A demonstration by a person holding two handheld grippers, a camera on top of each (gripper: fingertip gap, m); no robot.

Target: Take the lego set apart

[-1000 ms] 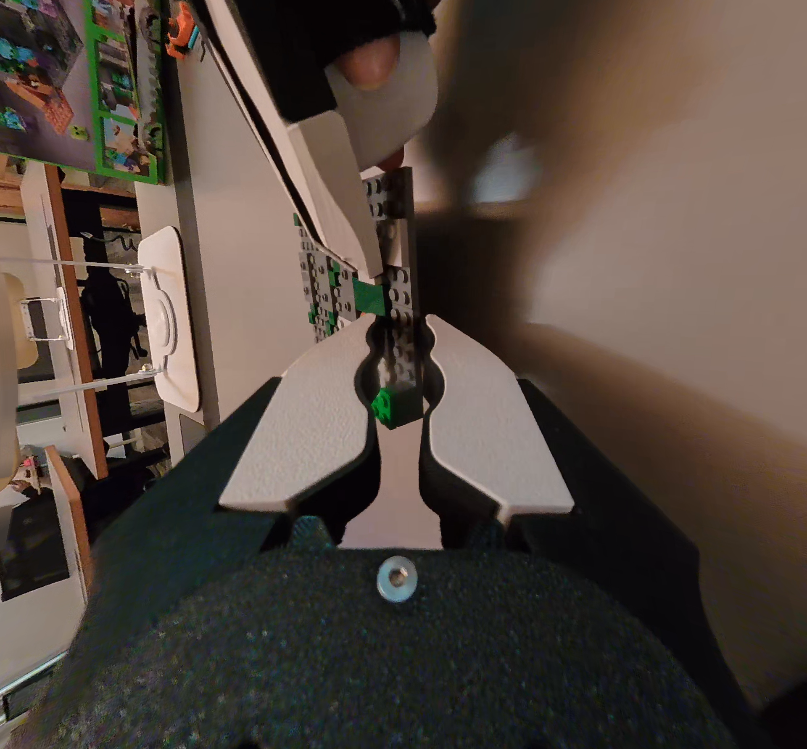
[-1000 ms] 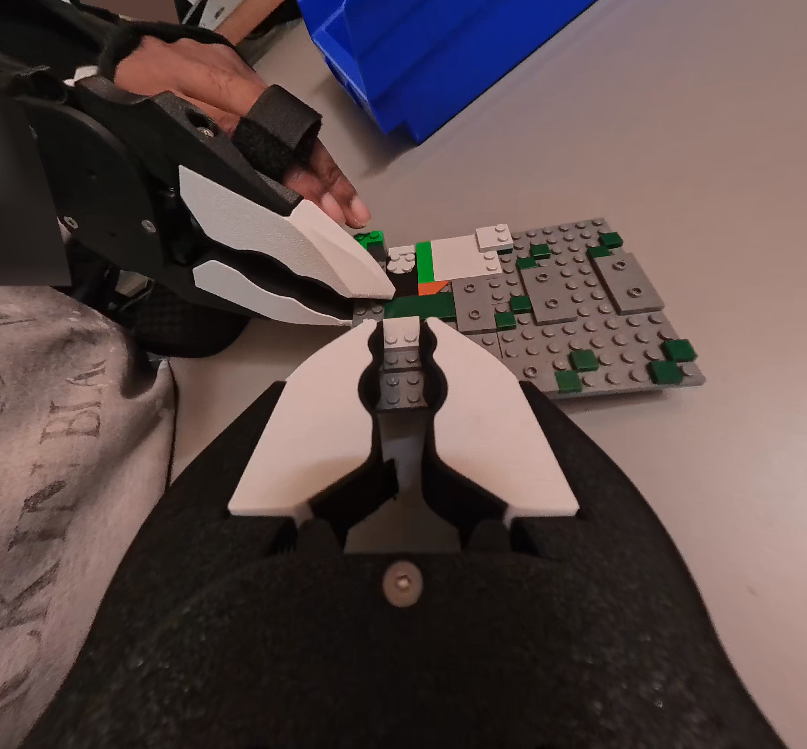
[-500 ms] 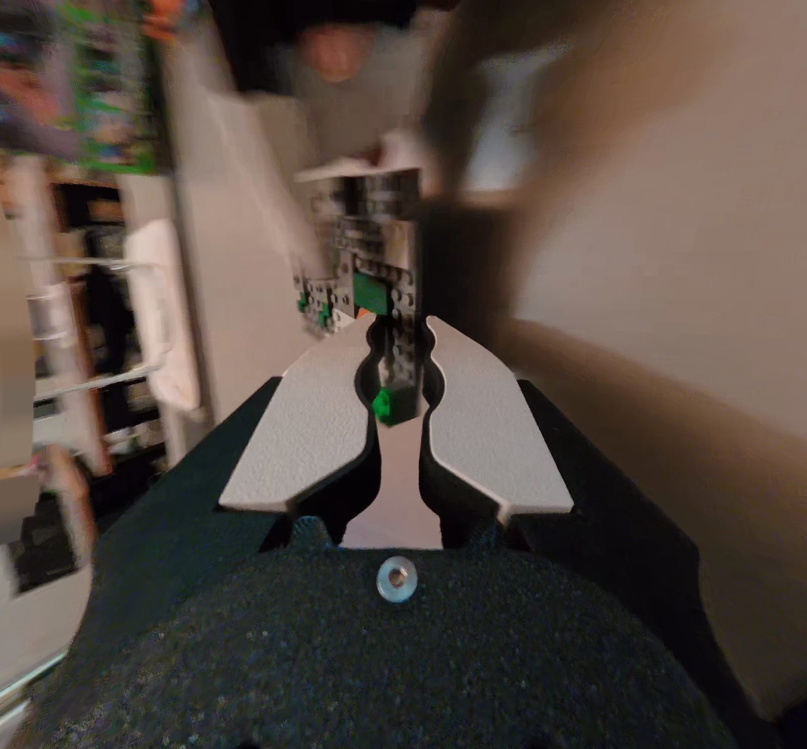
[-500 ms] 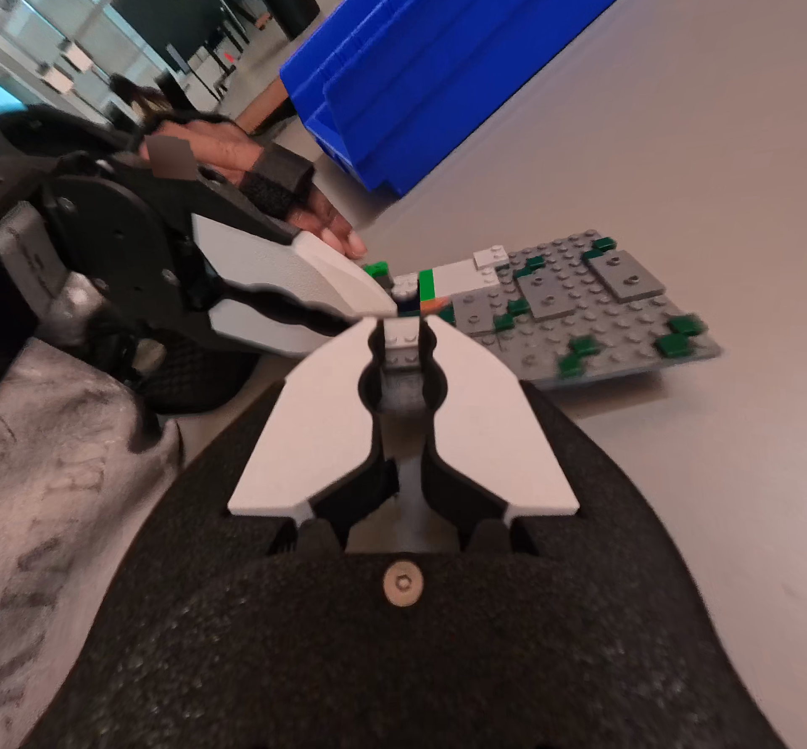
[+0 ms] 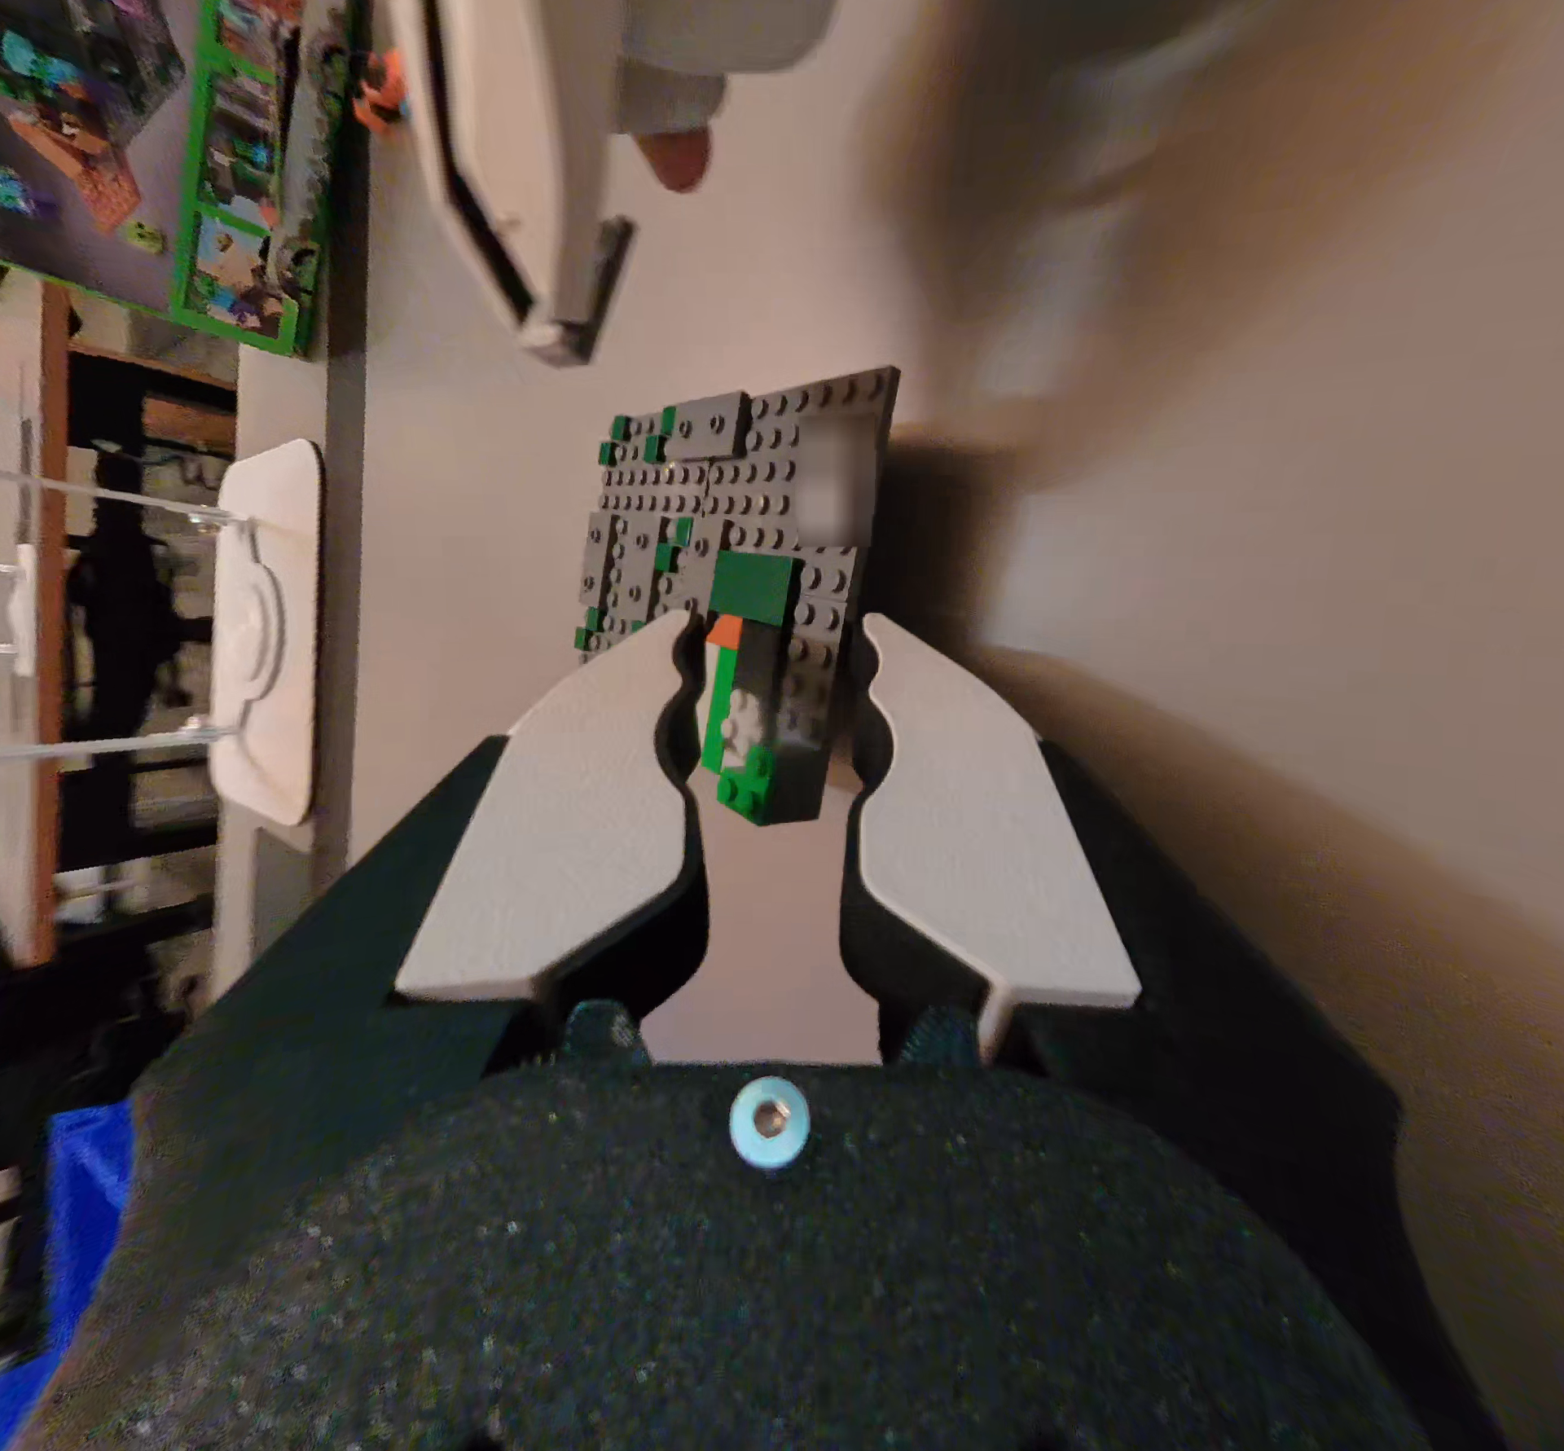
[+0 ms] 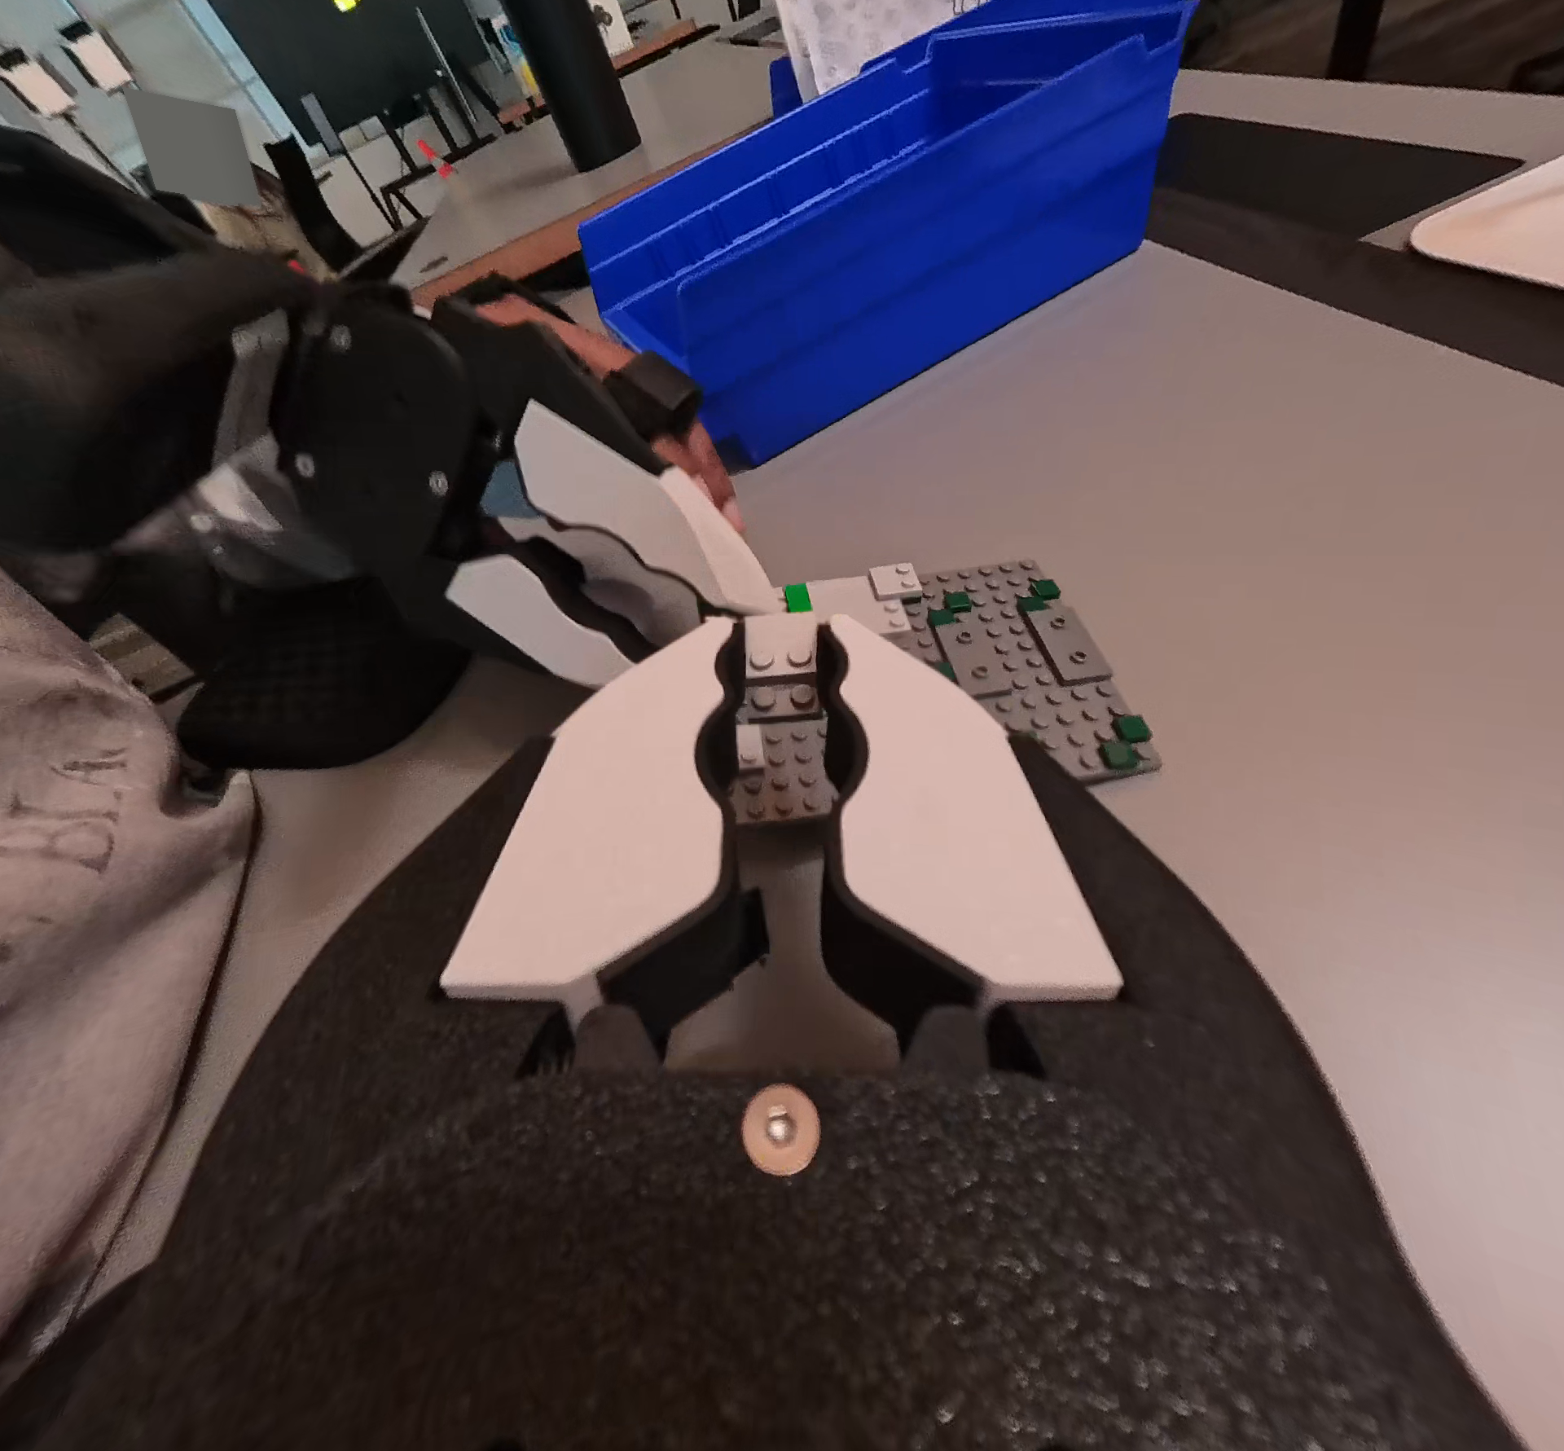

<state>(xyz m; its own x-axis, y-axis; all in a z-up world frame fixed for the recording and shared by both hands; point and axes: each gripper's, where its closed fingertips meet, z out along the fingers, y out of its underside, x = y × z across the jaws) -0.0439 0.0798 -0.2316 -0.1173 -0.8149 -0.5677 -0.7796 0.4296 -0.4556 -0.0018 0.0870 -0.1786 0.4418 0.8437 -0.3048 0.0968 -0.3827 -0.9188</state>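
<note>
**Right gripper holds a pulled-off grey piece, left gripper loose around the plate corner**

Right gripper [image 6: 780,632]: jaws closed on a small grey stack of plates [image 6: 783,720], light grey studded piece at the tips, darker grey studded plates behind it in the notch. The stack sits clear of the table [image 6: 1227,479], held above and just beside the near-left end of the lego baseplate [image 6: 1032,674]

In the left wrist view the right gripper [image 5: 563,327] shows at the top, blurred, with a dark edge pinched at its tip, well apart from the baseplate [image 5: 745,479]

Left gripper [image 5: 774,623]: jaws parted, a gap on each side of the baseplate corner between them; cannot tell if either finger touches it. That corner carries a green brick [image 5: 749,784], a bright green strip, an orange bit and a dark green tile [image 5: 756,582]. From the right wrist view the left gripper [image 6: 745,606] reaches in from the left, upper finger tip at the baseplate's left edge next to a bright green piece [image 6: 797,598]

Baseplate lies flat on the grey table, grey with scattered dark green tiles [image 6: 1121,742] and smooth grey tiles [image 6: 1066,644]. Blue bin [image 6: 889,251] stands behind it, well apart. Lego box [image 5: 161,98] at the far table edge in the left view. White tray [image 6: 1506,234] far right
</note>
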